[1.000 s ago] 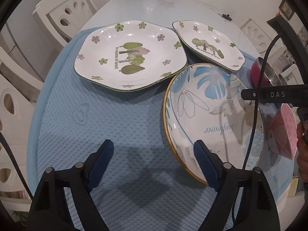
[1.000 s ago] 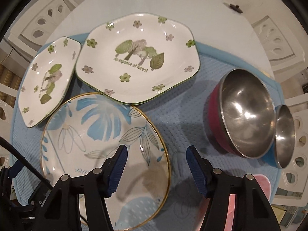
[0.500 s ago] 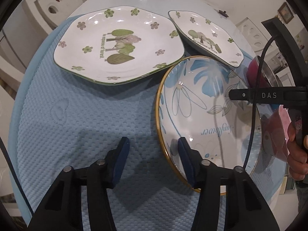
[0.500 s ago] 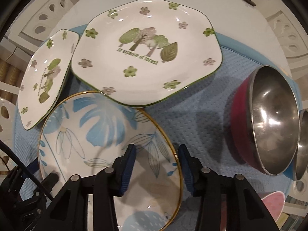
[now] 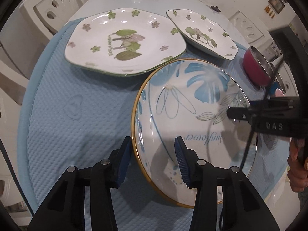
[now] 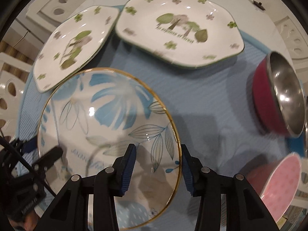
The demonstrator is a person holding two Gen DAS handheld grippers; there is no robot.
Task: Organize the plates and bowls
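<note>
The round blue-leaf plate (image 5: 192,119) with a gold rim lies on the pale blue textured mat (image 5: 77,115), at the mat's near side in both wrist views, and serves as the landmark here. Its rim looks lifted off the mat on the left-hand edge, though blur makes that hard to confirm

The left gripper (image 5: 154,152) straddles the plate's left rim: one blue pad sits outside the rim against it, the other rests over the inner face. Its jaws are closing around that rim. The right gripper (image 6: 158,160) straddles the opposite rim in the same way, one pad inside the plate and one just outside the gold edge, jaws narrowed onto the rim and pressing it

Beyond the blue-leaf plate, away from the grippers, lies the large white plate (image 5: 125,42) with green trees and flowers, its near edge just beside the round plate's rim. A smaller white plate (image 5: 202,32) of the same pattern sits next to it, also close to the round plate's far edge; in the right wrist view its corner seems to overlap the round plate's rim

On the right gripper's side of the blue-leaf plate, well apart, stands a red bowl (image 6: 269,96) with a steel inside, and nearer the camera a pink bowl (image 6: 279,182). A hand (image 5: 297,165) shows at that edge
</note>
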